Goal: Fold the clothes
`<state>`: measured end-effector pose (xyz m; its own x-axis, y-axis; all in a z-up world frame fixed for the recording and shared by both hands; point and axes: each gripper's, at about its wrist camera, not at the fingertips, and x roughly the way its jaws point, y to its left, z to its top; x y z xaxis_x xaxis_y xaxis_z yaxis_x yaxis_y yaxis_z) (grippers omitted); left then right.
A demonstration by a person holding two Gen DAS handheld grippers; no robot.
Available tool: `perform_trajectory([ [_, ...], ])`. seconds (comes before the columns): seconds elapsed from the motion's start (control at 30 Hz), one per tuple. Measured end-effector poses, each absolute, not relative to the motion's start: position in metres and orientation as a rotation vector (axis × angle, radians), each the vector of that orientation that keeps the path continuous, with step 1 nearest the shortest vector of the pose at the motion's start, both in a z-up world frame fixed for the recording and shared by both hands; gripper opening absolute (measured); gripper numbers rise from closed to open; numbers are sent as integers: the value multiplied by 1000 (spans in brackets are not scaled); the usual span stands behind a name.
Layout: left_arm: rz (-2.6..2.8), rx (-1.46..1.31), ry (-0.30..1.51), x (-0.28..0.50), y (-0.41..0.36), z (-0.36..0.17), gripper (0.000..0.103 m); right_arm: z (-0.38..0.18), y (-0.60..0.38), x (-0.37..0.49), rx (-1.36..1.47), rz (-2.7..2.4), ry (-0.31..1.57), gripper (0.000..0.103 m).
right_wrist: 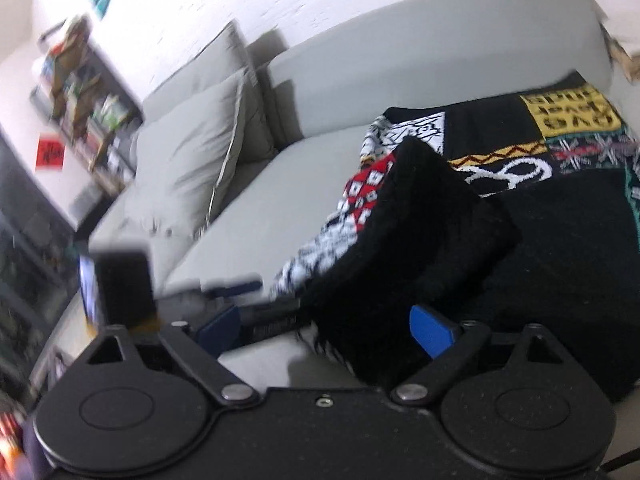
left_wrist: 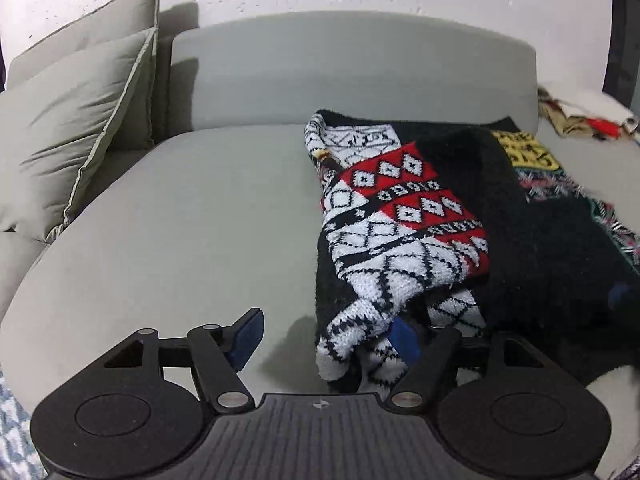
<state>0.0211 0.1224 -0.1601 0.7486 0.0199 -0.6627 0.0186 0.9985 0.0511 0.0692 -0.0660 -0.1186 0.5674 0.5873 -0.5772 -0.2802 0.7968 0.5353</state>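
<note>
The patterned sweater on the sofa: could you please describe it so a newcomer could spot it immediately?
Find the grey sofa; on the right of its seat lies the knitted sweater. Unlike the plain grey cushions at left, it is black with red-and-white diamond bands and a yellow patch.

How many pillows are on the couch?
2. The front grey fabric pillow leans at the grey couch's left end; the second grey pillow stands just behind it. Others may be out of view.

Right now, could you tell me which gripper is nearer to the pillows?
Left. The left gripper is at the edge of the sweater, on the side toward the pillows; the right gripper is beyond it, straddling the black fold.
</note>
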Motion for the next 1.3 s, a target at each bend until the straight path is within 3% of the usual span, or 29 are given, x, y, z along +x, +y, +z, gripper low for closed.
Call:
perform_trajectory([
  [0.17,-39,85,645,-2,123,-158,72,-125,-50,106,477,431,906,87],
  [0.27,-53,22,636,-8,133,-156,72,-135,-29,122,342,402,1029,86],
  [0.33,-41,-67,592,-16,148,-150,72,-134,-28,124,224,380,1037,55],
  [0.37,-33,-109,567,-21,155,-147,71,-129,-36,126,195,373,1020,14],
  [0.47,-45,-205,506,-34,169,-143,68,-99,-97,142,378,325,931,15],
  [0.57,-68,-209,514,-30,164,-142,68,-81,-189,165,764,182,811,22],
  [0.6,-76,-209,517,-29,162,-142,68,-81,-216,171,855,99,787,44],
  [0.67,-91,-211,523,-27,159,-142,68,-87,-258,179,893,-75,811,69],
  [0.8,-105,-130,533,-27,143,-142,82,-104,-296,157,840,-81,820,72],
  [0.97,-61,-69,549,-20,122,-140,76,-145,-294,139,812,121,831,72],
  [1.13,-51,69,590,-6,89,-141,72,-183,-290,151,1014,189,813,60],
  [1.17,-45,97,598,-5,84,-142,67,-189,-293,157,1052,158,816,59],
  [1.3,-19,209,628,1,68,-146,68,-202,-297,192,1107,121,799,53],
])
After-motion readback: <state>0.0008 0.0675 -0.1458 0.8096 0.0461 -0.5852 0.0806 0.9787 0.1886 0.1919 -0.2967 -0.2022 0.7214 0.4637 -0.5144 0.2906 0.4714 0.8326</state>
